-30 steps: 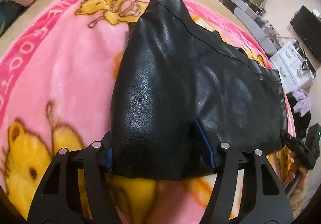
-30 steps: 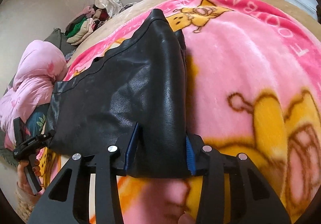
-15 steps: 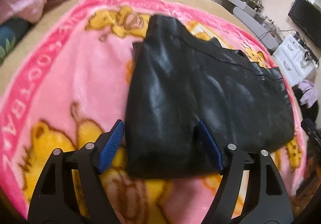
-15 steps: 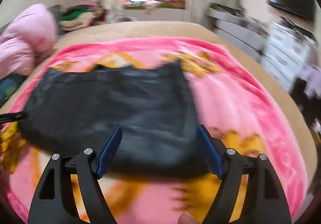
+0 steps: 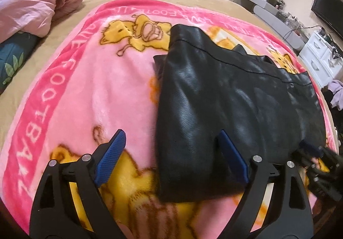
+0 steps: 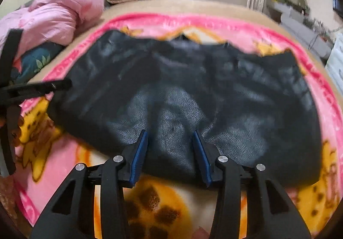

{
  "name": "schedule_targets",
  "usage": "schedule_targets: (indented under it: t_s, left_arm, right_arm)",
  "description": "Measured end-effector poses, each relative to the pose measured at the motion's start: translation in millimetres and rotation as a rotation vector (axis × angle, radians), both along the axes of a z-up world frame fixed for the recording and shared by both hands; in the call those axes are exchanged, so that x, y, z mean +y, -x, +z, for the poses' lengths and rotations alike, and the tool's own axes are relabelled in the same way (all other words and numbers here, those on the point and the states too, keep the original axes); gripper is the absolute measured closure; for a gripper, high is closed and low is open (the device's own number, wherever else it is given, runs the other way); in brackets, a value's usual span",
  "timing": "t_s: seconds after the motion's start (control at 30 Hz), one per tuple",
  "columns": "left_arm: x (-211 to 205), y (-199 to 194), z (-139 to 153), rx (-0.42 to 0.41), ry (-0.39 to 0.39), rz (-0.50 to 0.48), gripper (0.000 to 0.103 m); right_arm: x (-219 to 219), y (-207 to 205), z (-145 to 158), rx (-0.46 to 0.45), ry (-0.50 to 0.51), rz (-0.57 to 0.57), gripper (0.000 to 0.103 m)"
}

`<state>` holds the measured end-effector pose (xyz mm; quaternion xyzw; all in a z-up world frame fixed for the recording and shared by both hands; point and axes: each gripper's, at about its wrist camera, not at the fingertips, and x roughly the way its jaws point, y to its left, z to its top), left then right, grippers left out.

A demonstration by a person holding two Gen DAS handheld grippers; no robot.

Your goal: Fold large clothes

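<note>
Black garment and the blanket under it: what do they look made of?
Black garment: looks like leather or faux leather. It has a fine pebbled grain, a soft sheen with pale highlights, and a stitched seam line; which of the two cannot be told from the look.

Pink blanket: looks like plush fleece, probably synthetic. It has a fuzzy matte nap with printed yellow cartoon bears and lettering on the border.

The left gripper [image 5: 171, 154] tilts down at the near left corner of the black leather garment [image 5: 231, 106], jaws opening, pads clear of it. The right gripper [image 6: 170, 149] tilts down at the garment's near edge, jaws closing around a fold of leather.
</note>
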<state>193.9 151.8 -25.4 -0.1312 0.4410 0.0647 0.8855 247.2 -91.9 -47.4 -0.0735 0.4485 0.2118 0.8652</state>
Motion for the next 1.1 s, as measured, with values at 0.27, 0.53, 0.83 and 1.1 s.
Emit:
schedule_targets:
  t_s: [0.27, 0.53, 0.83, 1.1]
  left_arm:
    - [6.0, -17.4, -6.9, 0.019, 0.021, 0.007, 0.017]
    - [8.3, -27.3, -5.1, 0.021, 0.019, 0.012, 0.017]
    - [19.5, -32.1, -3.5, 0.017, 0.033, 0.020, 0.017]
    - [25.7, -40.4, -12.4, 0.022, 0.070, 0.006, 0.017]
  right_arm:
    - [2.4, -4.1, -13.9, 0.021, -0.013, 0.008, 0.061]
    - [7.8, -40.8, 22.5, -0.022, -0.067, -0.030, 0.058]
    - [37.9, -125.2, 11.9, 0.031, -0.029, -0.097, 0.058]
    - [46.3, -133.6, -16.6, 0.073, 0.037, -0.106, 0.057]
